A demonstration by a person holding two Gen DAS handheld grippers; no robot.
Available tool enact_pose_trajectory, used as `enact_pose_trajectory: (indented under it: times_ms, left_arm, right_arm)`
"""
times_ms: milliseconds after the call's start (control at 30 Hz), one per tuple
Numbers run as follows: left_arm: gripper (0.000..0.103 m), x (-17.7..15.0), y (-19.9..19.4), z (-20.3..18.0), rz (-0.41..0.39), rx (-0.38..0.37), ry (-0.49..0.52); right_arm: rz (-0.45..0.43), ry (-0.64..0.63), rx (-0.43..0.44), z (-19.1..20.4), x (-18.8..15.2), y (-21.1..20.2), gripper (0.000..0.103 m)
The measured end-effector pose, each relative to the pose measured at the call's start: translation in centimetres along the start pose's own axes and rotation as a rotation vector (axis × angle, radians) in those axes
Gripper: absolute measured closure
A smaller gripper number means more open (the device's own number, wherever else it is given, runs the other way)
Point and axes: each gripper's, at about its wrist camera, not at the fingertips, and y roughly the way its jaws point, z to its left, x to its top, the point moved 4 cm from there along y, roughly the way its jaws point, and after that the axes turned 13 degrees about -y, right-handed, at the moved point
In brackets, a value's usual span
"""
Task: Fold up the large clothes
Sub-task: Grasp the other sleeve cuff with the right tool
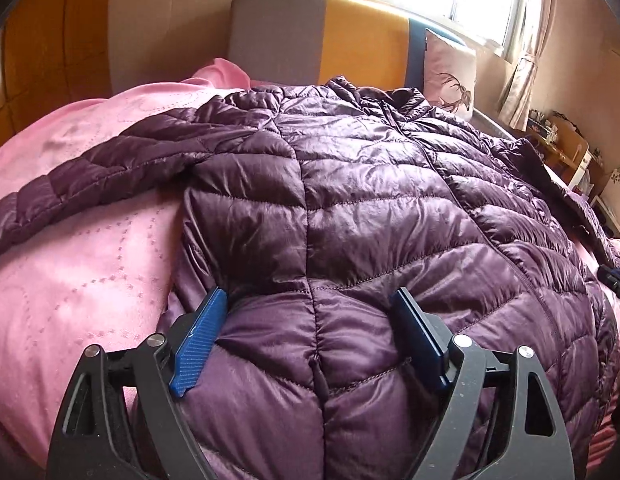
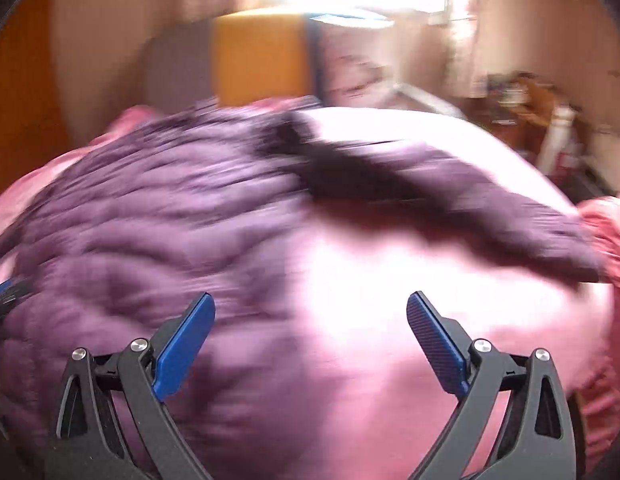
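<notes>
A purple quilted puffer jacket (image 1: 350,184) lies spread flat on a pink bedspread (image 1: 70,260), collar toward the headboard. One sleeve (image 1: 90,176) stretches out to the left. My left gripper (image 1: 310,294) is open wide and sits low on the jacket's near hem, a puff of fabric bulging between its blue pads without being pinched. In the blurred right wrist view the jacket (image 2: 130,220) fills the left half and its other sleeve (image 2: 470,200) runs off to the right. My right gripper (image 2: 310,298) is open and empty over the bedspread (image 2: 370,280), just right of the jacket's body.
A grey, orange and blue headboard (image 1: 330,40) stands at the far end, with a pink deer-print pillow (image 1: 450,76) leaning on it. A bright window with curtains (image 1: 522,92) is at the back right. A cluttered wooden desk (image 1: 566,148) stands beside the bed's right edge.
</notes>
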Motion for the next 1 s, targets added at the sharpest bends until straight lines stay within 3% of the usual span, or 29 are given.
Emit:
enact_pose_trajectory:
  times_ms: [100, 200, 300, 433, 533, 633, 700, 767, 1000]
  left_arm:
    - [0.020, 1.0, -0.5, 0.3, -0.004, -0.023, -0.059]
    - [0.020, 2.0, -0.8, 0.3, -0.008, -0.047, -0.100]
    - [0.020, 2.9, -0.9, -0.1, -0.029, -0.044, -0.087]
    - [0.020, 3.8, 0.1, -1.2, -0.034, -0.032, -0.054]
    - [0.020, 4.4, 1.4, -1.8, -0.029, -0.012, -0.030]
    - [0.020, 4.9, 2.5, -2.6, -0.014, 0.001, -0.005]
    - [0.019, 5.6, 2.8, -3.2, -0.014, -0.003, 0.010]
    - [0.013, 6.3, 3.2, -3.6, -0.020, -0.001, 0.026]
    - [0.011, 6.2, 6.6, -2.9, 0.082, -0.019, -0.017]
  right_arm:
    - [0.038, 0.081, -0.193, -6.4, -1.2, 0.3, 0.007]
    - [0.094, 0.065, -0.373, -11.4, -2.3, 1.4, 0.007]
    - [0.124, 0.018, -0.439, -13.4, -2.4, 2.6, 0.008]
    - [0.138, -0.105, -0.445, -13.2, -1.8, 4.7, 0.012]
    - [0.138, -0.125, -0.426, -13.3, -1.1, 6.4, 0.022]
    - [0.152, -0.130, -0.411, -14.1, -0.4, 8.0, 0.048]
    - [0.172, -0.124, -0.377, -14.7, 0.1, 8.9, 0.081]
    - [0.176, -0.103, -0.333, -15.4, 1.0, 8.6, 0.091]
    - [0.095, -0.070, -0.184, -16.6, 5.5, 1.3, 0.096]
